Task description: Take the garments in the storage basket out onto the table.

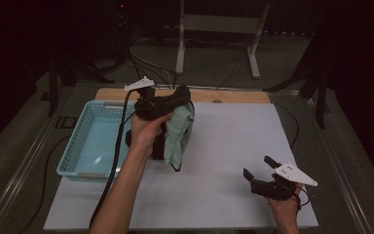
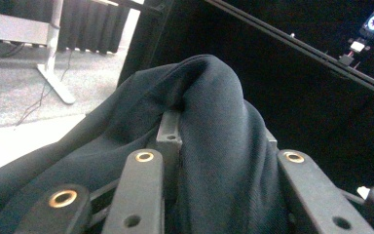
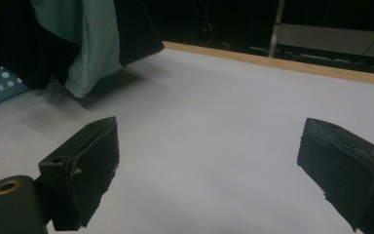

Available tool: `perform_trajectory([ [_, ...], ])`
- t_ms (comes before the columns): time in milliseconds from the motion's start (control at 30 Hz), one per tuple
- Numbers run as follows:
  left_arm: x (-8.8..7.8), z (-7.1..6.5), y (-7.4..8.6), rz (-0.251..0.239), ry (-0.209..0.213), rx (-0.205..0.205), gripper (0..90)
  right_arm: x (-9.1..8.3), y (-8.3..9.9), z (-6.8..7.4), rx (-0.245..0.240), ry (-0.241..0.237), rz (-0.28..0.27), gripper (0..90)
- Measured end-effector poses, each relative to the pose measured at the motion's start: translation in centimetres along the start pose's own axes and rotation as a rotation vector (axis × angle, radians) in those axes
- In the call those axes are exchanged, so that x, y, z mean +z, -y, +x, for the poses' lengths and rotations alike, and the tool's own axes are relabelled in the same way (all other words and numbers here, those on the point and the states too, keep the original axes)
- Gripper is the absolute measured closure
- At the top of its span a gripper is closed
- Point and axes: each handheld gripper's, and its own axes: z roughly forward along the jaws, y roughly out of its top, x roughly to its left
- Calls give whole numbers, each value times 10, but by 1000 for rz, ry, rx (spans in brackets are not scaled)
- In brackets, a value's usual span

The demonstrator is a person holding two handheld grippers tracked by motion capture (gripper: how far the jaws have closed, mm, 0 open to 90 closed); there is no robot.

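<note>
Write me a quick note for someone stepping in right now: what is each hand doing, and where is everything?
Left gripper: shut on the cloth, a dark and mint-green piece that hangs lifted above the table, beside the basket.
Right gripper: open, nothing between its jaws, low over the table's near right.
Done: cloth picked up.
Left: it is not yet in the basket; probably move it over there and let go.
</note>
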Motion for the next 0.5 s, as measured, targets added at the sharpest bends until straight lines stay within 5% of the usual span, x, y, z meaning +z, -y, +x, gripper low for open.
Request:
perform_trajectory([
  [500, 21, -3, 13, 50, 19, -1, 686, -1, 0, -1, 0, -2, -2, 79],
])
